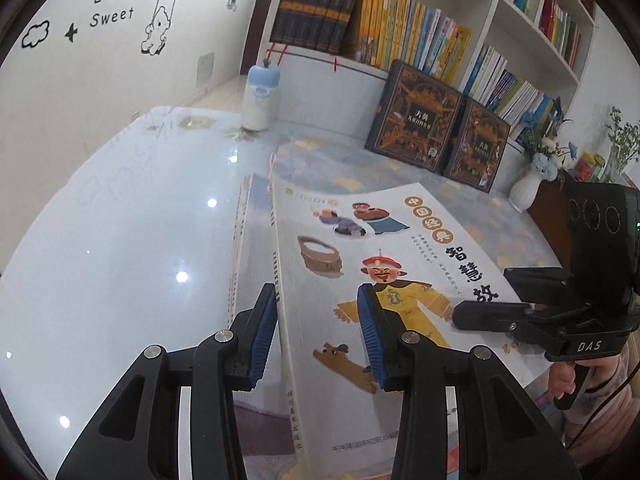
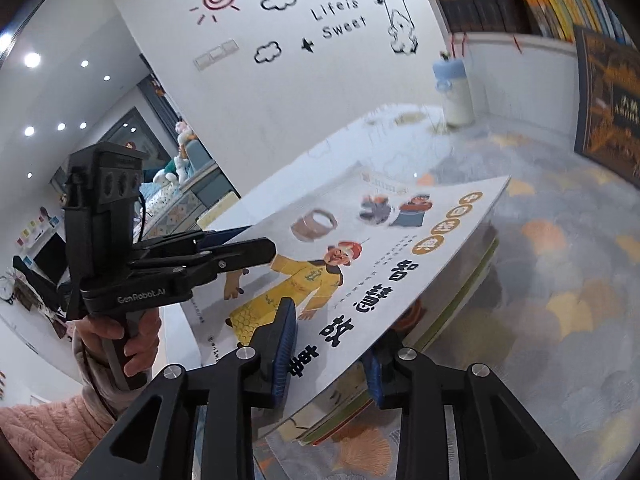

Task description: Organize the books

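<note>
Bright, even room light from small round ceiling spotlights (image 2: 32, 60) glares as white dots on the glossy pale-blue tabletop (image 1: 120, 240). Fisheye bending curves the white bookshelf (image 1: 500, 0); the right view's edges smear with blur.

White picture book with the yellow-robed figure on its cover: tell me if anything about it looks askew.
Yes. The white picture book sits tilted, its right edge raised above the stack of books, gripped between the left gripper and right gripper.
</note>
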A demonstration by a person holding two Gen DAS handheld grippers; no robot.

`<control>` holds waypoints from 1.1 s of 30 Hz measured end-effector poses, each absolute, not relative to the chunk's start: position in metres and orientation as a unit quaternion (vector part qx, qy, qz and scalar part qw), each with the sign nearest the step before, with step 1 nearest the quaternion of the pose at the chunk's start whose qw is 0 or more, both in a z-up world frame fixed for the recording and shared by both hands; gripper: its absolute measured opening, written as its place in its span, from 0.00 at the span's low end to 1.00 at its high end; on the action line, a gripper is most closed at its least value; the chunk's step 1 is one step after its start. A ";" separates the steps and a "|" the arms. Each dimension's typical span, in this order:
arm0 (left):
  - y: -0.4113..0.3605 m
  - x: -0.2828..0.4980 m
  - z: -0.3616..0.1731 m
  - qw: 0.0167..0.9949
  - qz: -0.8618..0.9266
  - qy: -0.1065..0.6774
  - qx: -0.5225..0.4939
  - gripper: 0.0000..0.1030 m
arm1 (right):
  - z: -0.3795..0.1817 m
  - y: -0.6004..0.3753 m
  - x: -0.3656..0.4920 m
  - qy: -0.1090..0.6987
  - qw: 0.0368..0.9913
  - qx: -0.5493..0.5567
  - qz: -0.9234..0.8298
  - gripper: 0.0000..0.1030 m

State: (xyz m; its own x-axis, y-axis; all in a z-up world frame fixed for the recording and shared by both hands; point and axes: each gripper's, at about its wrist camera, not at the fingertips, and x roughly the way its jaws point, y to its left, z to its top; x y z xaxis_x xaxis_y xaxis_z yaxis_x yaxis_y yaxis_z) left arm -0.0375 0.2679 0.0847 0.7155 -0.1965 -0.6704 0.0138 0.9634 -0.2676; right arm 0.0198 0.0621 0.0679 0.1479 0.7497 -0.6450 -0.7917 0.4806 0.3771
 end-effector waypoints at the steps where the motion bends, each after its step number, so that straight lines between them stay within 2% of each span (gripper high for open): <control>1: 0.271 -0.038 0.082 0.917 -0.058 0.374 -0.127 0.35 | 0.065 0.064 0.020 0.411 0.756 -0.028 0.510 0.29; 9: 0.289 -0.040 0.070 0.912 -0.049 0.373 -0.164 0.35 | 0.056 0.083 0.022 0.417 0.746 -0.050 0.517 0.30; 18: 0.280 -0.053 0.085 0.931 0.006 0.343 -0.126 0.38 | 0.051 0.086 0.024 0.432 0.739 -0.048 0.514 0.33; 21: 0.270 -0.053 0.088 0.930 -0.017 0.348 -0.115 0.39 | 0.052 0.089 0.021 0.434 0.734 -0.052 0.519 0.47; 22: 0.267 -0.052 0.087 0.928 -0.024 0.354 -0.114 0.40 | 0.053 0.090 0.020 0.437 0.729 -0.049 0.524 0.67; 23: 0.262 -0.051 0.084 0.925 -0.028 0.362 -0.109 0.40 | 0.055 0.091 0.018 0.440 0.722 -0.043 0.533 0.95; 24: 0.259 -0.051 0.083 0.925 -0.026 0.365 -0.107 0.40 | 0.057 0.092 0.017 0.448 0.717 -0.039 0.533 1.00; 26: 0.257 -0.054 0.085 0.927 -0.016 0.359 -0.108 0.43 | 0.059 0.093 0.018 0.476 0.728 -0.059 0.490 1.00; 28: 0.254 -0.057 0.090 0.928 0.004 0.355 -0.108 0.55 | 0.062 0.089 0.019 0.502 0.721 -0.061 0.475 1.00; 29: 0.252 -0.060 0.096 0.931 0.022 0.349 -0.108 0.75 | 0.065 0.082 0.019 0.506 0.717 -0.052 0.477 1.00; 30: 0.250 -0.061 0.099 0.933 0.032 0.343 -0.107 0.90 | 0.068 0.075 0.019 0.507 0.719 -0.047 0.473 1.00; 32: 0.239 -0.068 0.110 0.939 0.044 0.327 -0.100 0.97 | 0.076 0.054 0.012 0.499 0.739 -0.050 0.450 1.00; 33: 0.229 -0.071 0.116 0.942 0.039 0.321 -0.091 0.98 | 0.081 0.043 0.007 0.491 0.751 -0.058 0.439 1.00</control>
State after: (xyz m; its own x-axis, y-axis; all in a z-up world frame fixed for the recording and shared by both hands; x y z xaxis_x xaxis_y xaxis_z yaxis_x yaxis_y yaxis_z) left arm -0.0708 0.2290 0.1159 0.7908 0.0162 -0.6119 -0.1325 0.9805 -0.1452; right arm 0.0069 0.0432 0.0806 0.1337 0.6019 -0.7873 -0.7151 0.6086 0.3438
